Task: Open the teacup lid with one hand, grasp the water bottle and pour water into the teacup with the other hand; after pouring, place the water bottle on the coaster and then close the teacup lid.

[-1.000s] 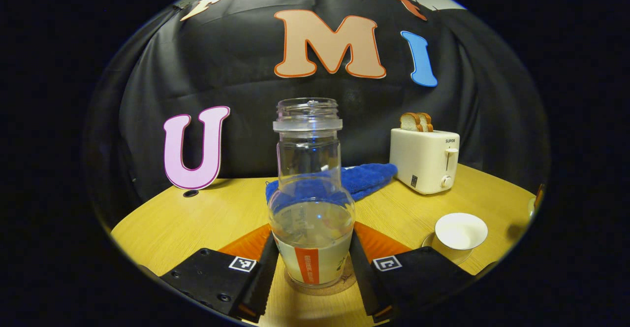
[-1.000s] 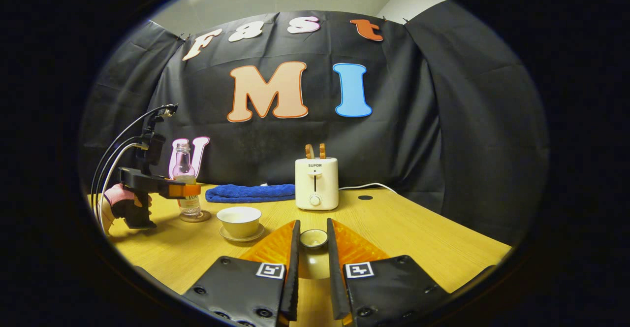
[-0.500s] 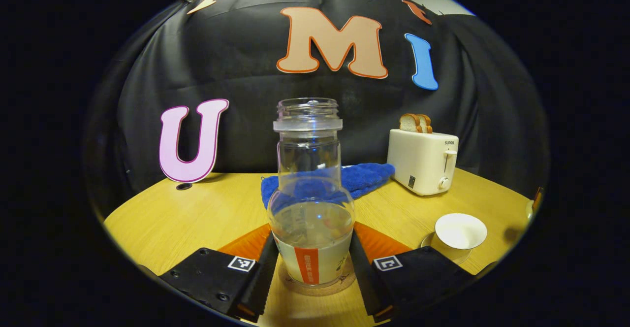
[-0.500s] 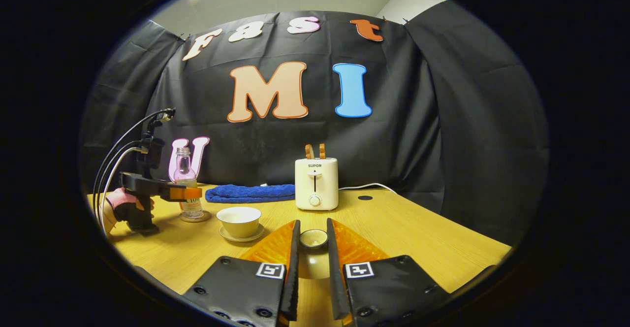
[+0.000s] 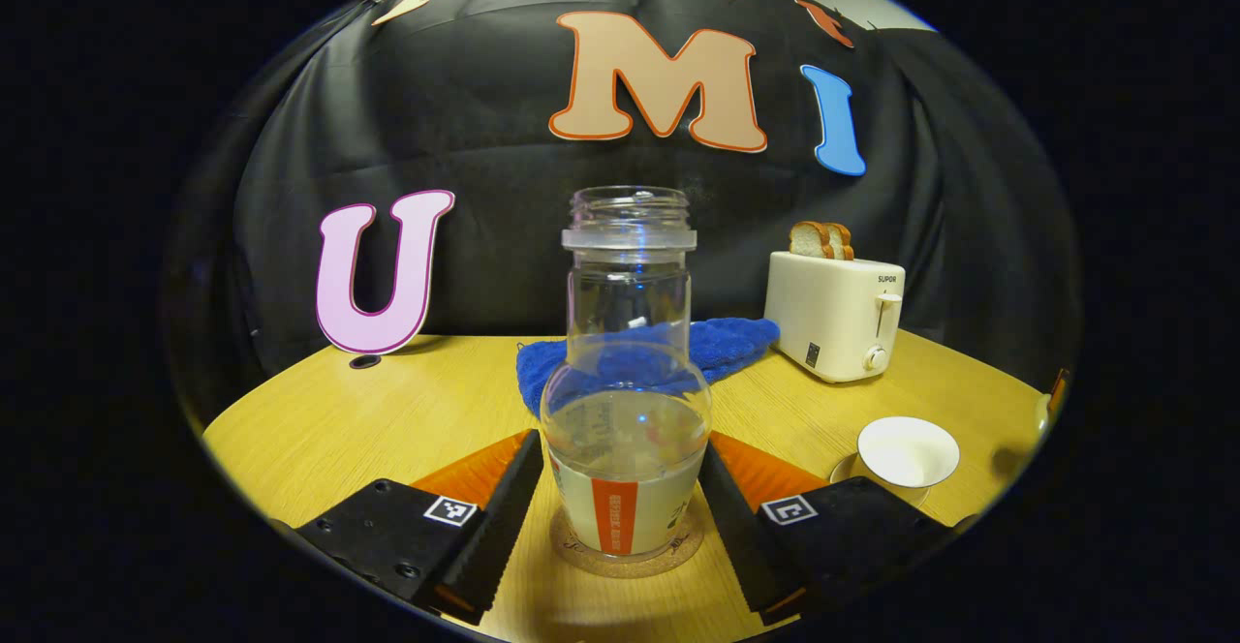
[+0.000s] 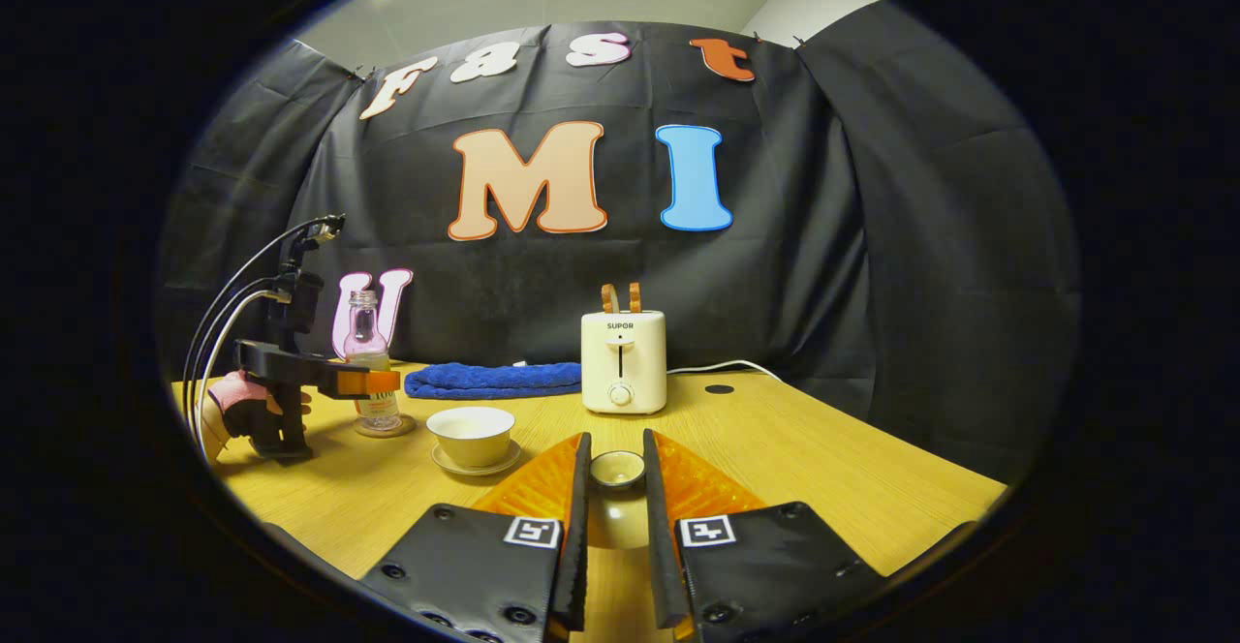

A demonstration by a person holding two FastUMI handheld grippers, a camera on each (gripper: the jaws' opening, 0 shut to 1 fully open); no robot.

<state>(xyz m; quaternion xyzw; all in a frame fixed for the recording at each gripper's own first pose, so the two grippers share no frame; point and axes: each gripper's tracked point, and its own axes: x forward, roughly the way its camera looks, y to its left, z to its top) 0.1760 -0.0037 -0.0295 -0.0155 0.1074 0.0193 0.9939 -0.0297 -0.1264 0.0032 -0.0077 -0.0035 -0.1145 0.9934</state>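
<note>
Left gripper (image 5: 620,517): jaws spread wide, one finger either side of the water bottle (image 5: 628,411), gaps visible, not pressing. Bottle: clear, uncapped, part full, upright on the round cork coaster (image 5: 626,558).

Right gripper (image 6: 610,517): jaws narrow, closed on the teacup lid (image 6: 616,470), held above the table.

Teacup (image 6: 471,435): pale, uncovered, on its saucer (image 6: 475,462), just right of the bottle in the right gripper view.

Table (image 6: 814,469): light wood grain, with a small dark hole (image 6: 719,388) near the back edge.

Blue towel (image 6: 492,379): folded, behind the bottle.

Toaster (image 6: 623,360): cream, two bread slices standing in it, cord trailing right.

Wall: black cloth; pale ceiling with a light strip above.
</note>
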